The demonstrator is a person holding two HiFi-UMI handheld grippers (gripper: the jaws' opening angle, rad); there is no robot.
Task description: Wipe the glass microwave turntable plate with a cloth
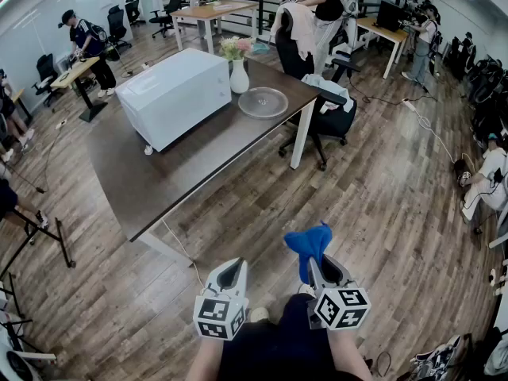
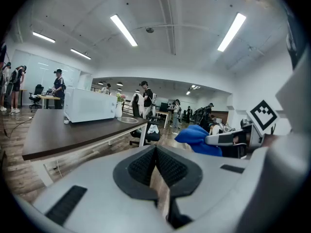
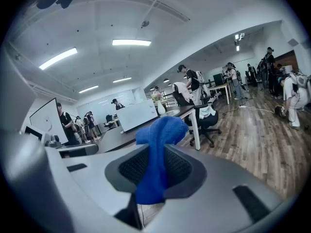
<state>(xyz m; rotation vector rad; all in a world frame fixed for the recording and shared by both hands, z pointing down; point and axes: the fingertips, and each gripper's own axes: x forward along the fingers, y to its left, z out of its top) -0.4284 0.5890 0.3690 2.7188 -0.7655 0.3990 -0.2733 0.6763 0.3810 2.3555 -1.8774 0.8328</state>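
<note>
On the far end of the dark table [image 1: 159,189], the glass turntable plate [image 1: 263,102] is lying flat, just beside a white vase [image 1: 239,78] of flowers and near the white microwave [image 1: 175,94]. An office chair [image 1: 321,121] is standing close to that corner. Well apart from the plate, over the wooden floor [image 1: 381,205], the blue cloth [image 1: 308,240] is sticking up from the right gripper [image 3: 155,152], whose jaws are clamping on it, its bunched top flopping over them. The left gripper [image 2: 156,152] is hovering just beside the right one, jaws pressed together on nothing.
</note>
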